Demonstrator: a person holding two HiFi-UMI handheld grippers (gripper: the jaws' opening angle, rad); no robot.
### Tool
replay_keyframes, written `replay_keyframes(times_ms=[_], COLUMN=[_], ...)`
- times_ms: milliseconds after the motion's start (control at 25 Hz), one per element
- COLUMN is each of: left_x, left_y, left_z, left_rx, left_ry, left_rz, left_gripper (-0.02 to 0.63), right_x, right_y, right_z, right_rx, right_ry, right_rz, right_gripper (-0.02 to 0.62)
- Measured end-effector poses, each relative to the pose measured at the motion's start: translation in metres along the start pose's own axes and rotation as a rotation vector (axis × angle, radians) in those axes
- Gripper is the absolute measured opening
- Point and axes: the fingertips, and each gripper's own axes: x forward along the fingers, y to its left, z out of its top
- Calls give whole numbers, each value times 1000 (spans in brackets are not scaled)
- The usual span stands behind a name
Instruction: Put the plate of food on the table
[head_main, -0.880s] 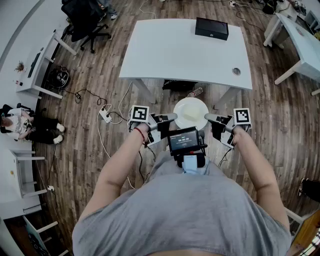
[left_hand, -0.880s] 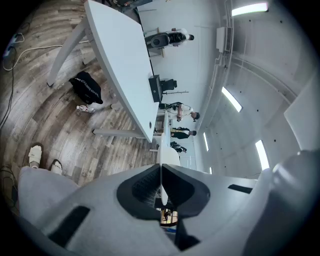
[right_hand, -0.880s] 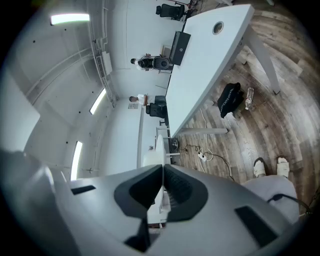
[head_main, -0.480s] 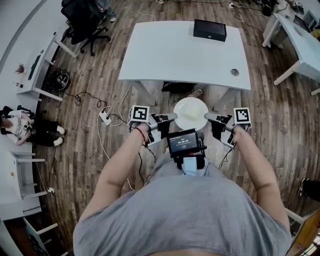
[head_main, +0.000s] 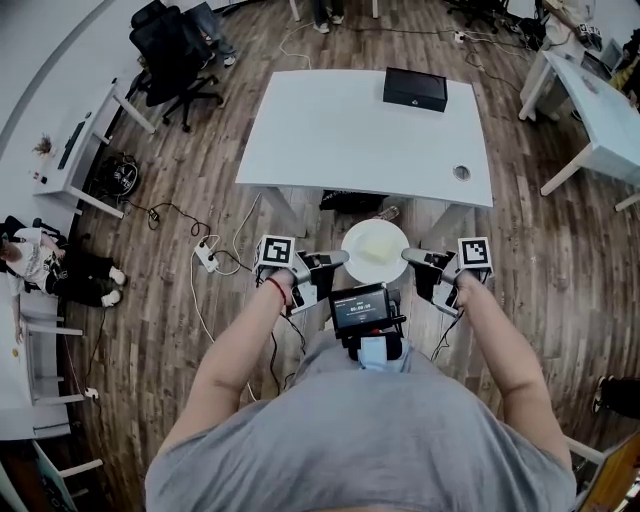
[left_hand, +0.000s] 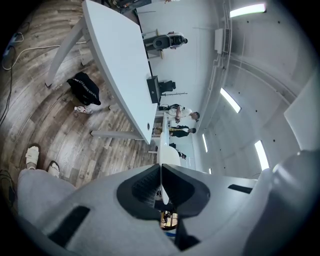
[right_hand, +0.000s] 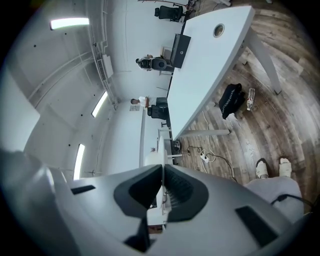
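In the head view a white plate (head_main: 375, 250) with a pale piece of food (head_main: 376, 243) hangs level in front of me, above the wooden floor. My left gripper (head_main: 343, 258) is shut on its left rim and my right gripper (head_main: 407, 254) is shut on its right rim. The left gripper view shows the plate (left_hand: 167, 156) edge-on, pinched between the jaws. The same thin rim (right_hand: 160, 176) runs between the jaws in the right gripper view. The white table (head_main: 340, 130) stands just ahead of the plate, its near edge a short way beyond.
A black box (head_main: 414, 88) sits at the table's far right, and a round cable hole (head_main: 461, 172) is near its front right corner. A dark bag (head_main: 352, 201) lies under the table. A power strip with cables (head_main: 208, 258) is on the floor at left, and another white desk (head_main: 590, 95) stands at right.
I have moved forward with the plate: the table's near edge is now closer to the plate. Both grippers keep their hold on the rim.
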Motion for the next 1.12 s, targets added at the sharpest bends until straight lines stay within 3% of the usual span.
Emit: replay_keyframes(times_ms=[560,880,1120], left_x=[17,19,12], left_y=[-10,-4,-11], left_z=[43,106,180], left_rx=[-9,-33,-19], left_ry=[-51,-52,-35], left_rz=[-15,-28,-32], left_gripper=[26,26,26], right_x=[13,53,98], right_y=[9,8,26], right_z=[52,103,155], right_rx=[-11,-16,-21], right_ry=[46,44,10], right_rz=[-15,-44,-56], right_gripper=[37,37,37])
